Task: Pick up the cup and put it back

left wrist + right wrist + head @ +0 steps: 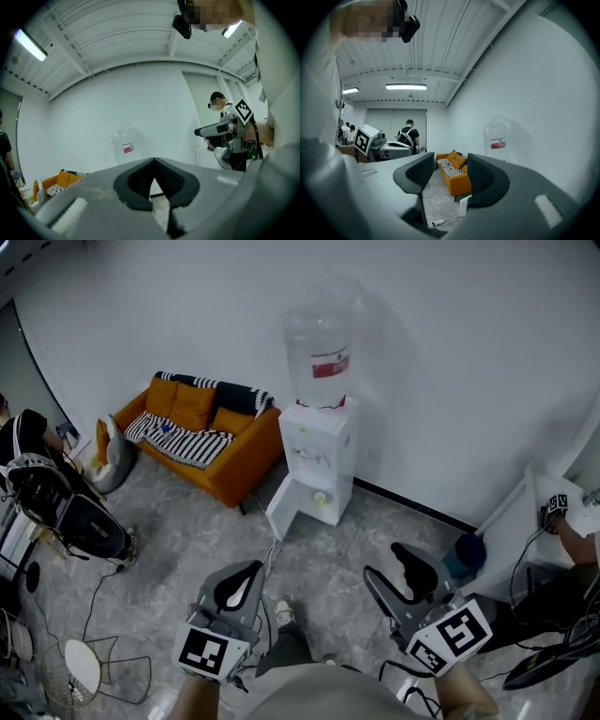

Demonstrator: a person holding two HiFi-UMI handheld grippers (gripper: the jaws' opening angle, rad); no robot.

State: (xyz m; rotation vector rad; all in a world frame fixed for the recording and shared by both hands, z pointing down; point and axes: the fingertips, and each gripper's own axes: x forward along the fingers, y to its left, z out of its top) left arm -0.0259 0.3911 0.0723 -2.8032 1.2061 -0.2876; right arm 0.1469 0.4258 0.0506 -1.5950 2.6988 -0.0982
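Both grippers are being held low and roughly level, well short of the dispenser (319, 451) and pointing toward it, which reads as an approach, not a reach. The left gripper (239, 585) is clenched, its pads meeting at the tips with nothing between them, so it is probably just riding along as the spare hand. The right gripper (401, 579) is standing released, its 2 jaws apart with only floor and sofa showing through the gap, so it is probably the one being readied for the pick. Between the grippers and the dispenser the floor (187, 559) is lying bare, giving a straight lane forward. At the foot of the dispenser its door (282, 507) is hanging open toward the left, and its free edge is narrowing the way in from that side. A small pale thing that is probably the cup (320, 497) is sitting inside the open lower compartment, so the compartment's frame is limiting how wide and how high a gripper can enter. To the right of the dispenser a blue container (464, 554) and a white table (511, 521) are crowding the right gripper's outer side. To the left of the dispenser an orange sofa (202, 427) is standing close by. A large bottle (319, 348) is sitting on top of the dispenser, and the wall (450, 362) behind it is closing off any room beyond.
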